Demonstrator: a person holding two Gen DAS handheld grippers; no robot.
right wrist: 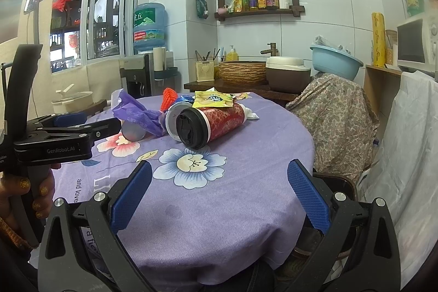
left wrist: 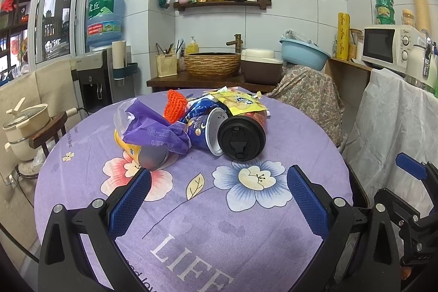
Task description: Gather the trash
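A heap of trash lies at the middle of the round table. It holds a red cup with a black lid on its side, a blue cup, a yellow can, a purple wrapper, an orange net and a yellow packet. My left gripper hovers open over the cloth, short of the heap. My right gripper is open too, nearer the table's right edge, with the left gripper's body to its left.
A sink counter with a woven basin stands behind the table. A chair draped in paisley cloth sits at the right, beside a white plastic sheet. A water dispenser and a pot on a stool are at the left.
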